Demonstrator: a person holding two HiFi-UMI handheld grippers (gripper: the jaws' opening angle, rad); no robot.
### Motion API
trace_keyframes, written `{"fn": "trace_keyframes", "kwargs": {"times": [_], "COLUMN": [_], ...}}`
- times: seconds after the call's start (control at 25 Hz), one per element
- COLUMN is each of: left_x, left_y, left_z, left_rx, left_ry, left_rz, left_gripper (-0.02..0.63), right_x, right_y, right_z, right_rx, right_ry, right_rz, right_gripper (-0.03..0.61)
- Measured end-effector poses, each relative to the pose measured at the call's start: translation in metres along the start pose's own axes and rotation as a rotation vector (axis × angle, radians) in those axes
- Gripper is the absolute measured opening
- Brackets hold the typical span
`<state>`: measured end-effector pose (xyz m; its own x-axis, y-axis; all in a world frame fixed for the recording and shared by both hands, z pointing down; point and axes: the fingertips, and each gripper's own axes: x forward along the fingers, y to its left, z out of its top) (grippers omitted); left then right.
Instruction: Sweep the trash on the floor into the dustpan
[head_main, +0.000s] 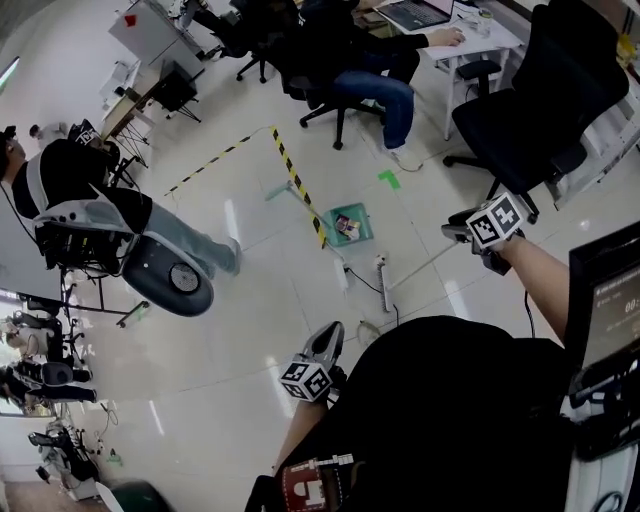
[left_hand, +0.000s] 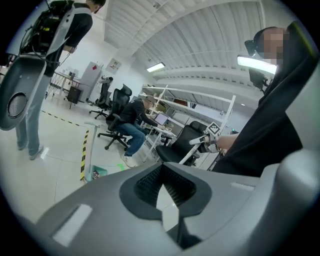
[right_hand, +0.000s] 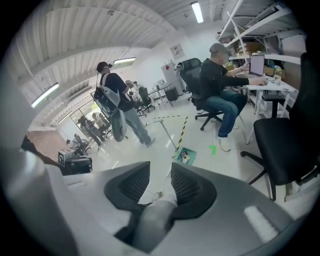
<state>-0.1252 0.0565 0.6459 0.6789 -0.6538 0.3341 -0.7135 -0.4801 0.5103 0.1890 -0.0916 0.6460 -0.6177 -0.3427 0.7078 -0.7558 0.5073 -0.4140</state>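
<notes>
A green dustpan (head_main: 352, 224) lies on the pale floor with bits of trash in it, its long handle (head_main: 290, 198) reaching up-left. It also shows small in the left gripper view as the dustpan (left_hand: 95, 173) and in the right gripper view as the dustpan (right_hand: 186, 156). My right gripper (head_main: 460, 233) is shut on a white broom handle (head_main: 425, 265), which slants down to the broom head (head_main: 382, 275) near the dustpan. That handle (right_hand: 155, 220) lies between the right gripper's (right_hand: 161, 181) jaws. My left gripper (head_main: 328, 340) hangs lower, shut and holding nothing; its jaws (left_hand: 161, 180) meet at the tips.
Yellow-black tape (head_main: 295, 180) crosses the floor by the dustpan, beside a green mark (head_main: 389, 179). A standing person with backpack gear (head_main: 100, 215) is at the left. A seated person (head_main: 370, 60) and a black office chair (head_main: 540, 100) are at the back right.
</notes>
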Motion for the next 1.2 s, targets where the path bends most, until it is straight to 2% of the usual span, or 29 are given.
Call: {"fn": "trace_keyframes", "kwargs": {"times": [0.16,0.28,0.52,0.76,0.88,1.0,1.08,1.2], "left_x": [0.005,-0.001,0.0,0.047,0.055,0.072,0.087,0.108], "left_y": [0.068,0.107,0.158,0.144,0.136,0.12,0.107,0.098], "left_z": [0.035,0.054,0.075,0.077,0.086,0.088,0.092,0.11], "left_rx": [-0.015,-0.022,-0.059,-0.099,-0.174,-0.232,-0.239,-0.227], "left_ry": [0.0,0.01,0.015,0.012,-0.051,-0.096,-0.086,-0.086], "left_rz": [-0.043,-0.043,0.047,0.16,0.273,0.348,0.369,0.355], "left_gripper": [-0.003,-0.003,-0.003,-0.003,-0.003,-0.003,-0.003,-0.003], "right_x": [0.047,0.076,0.13,0.176,0.197,0.205,0.204,0.202], "right_y": [0.02,0.028,0.017,-0.05,-0.074,-0.102,-0.117,-0.132], "right_z": [0.046,0.073,0.123,0.158,0.174,0.198,0.21,0.228], "right_rx": [-0.026,-0.048,-0.156,-0.305,-0.368,-0.475,-0.513,-0.557], "right_ry": [0.032,0.072,0.169,0.259,0.306,0.346,0.362,0.377], "right_rz": [0.005,-0.002,0.066,0.166,0.245,0.281,0.294,0.298], "right_gripper": [0.133,0.133,0.133,0.133,0.133,0.132,0.132,0.132]}}
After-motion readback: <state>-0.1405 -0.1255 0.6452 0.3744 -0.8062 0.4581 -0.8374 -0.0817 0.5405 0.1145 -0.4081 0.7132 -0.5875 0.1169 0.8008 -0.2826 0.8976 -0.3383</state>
